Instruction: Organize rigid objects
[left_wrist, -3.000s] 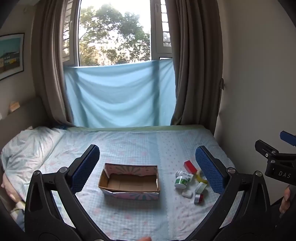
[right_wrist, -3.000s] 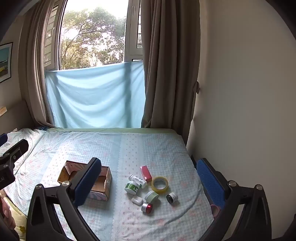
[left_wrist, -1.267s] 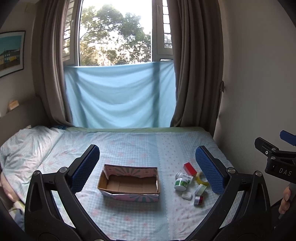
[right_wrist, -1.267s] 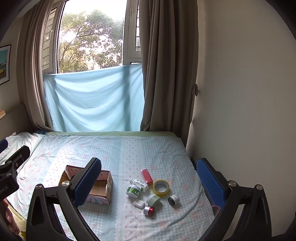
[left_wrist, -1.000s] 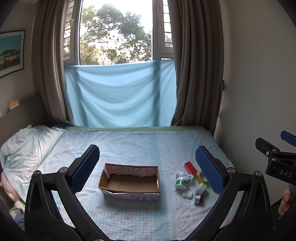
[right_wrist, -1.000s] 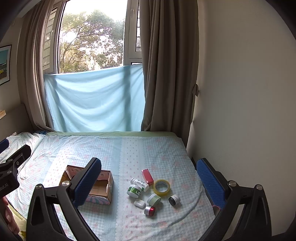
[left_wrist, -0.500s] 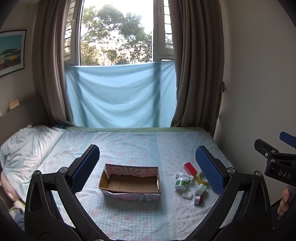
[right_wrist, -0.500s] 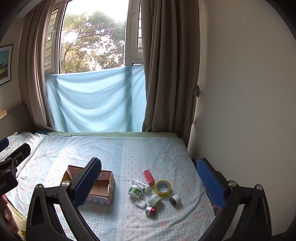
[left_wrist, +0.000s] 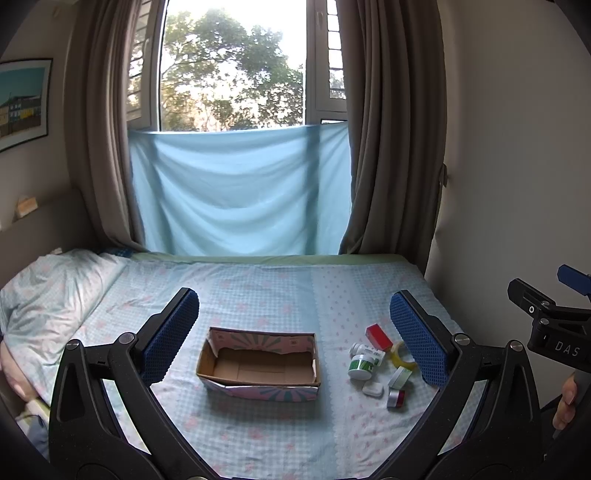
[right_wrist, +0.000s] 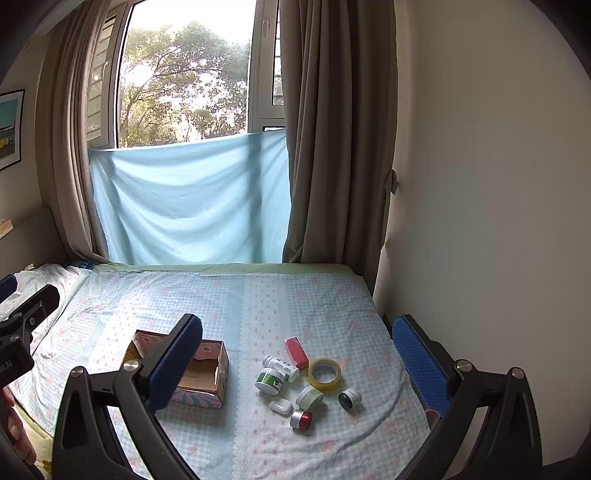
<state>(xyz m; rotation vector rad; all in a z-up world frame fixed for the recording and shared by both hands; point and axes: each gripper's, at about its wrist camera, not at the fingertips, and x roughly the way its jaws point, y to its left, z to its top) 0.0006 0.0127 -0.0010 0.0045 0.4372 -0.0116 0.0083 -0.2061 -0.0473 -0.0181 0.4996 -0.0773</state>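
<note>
An open cardboard box (left_wrist: 258, 363) (right_wrist: 207, 363) sits on the bed, empty inside. To its right lies a cluster of small items: a red box (right_wrist: 296, 352), a white bottle (right_wrist: 281, 363), a green-labelled jar (right_wrist: 269, 380), a tape roll (right_wrist: 325, 373), a pale green jar (right_wrist: 309, 397), a black jar (right_wrist: 349, 398), a white case (right_wrist: 280, 406) and a red-capped jar (right_wrist: 301, 419). My left gripper (left_wrist: 295, 339) is open and empty, held above the bed before the box. My right gripper (right_wrist: 295, 354) is open and empty, above the cluster.
The bed (left_wrist: 258, 288) has a blue checked sheet, with a pillow (left_wrist: 48, 291) at the left. A wall (right_wrist: 480, 184) runs along the bed's right edge. Curtains (right_wrist: 332, 147) and a blue cloth (left_wrist: 236, 192) hang at the window behind.
Both grippers drifted only slightly; the view has risen a little. Both stay open and the objects have not moved.
</note>
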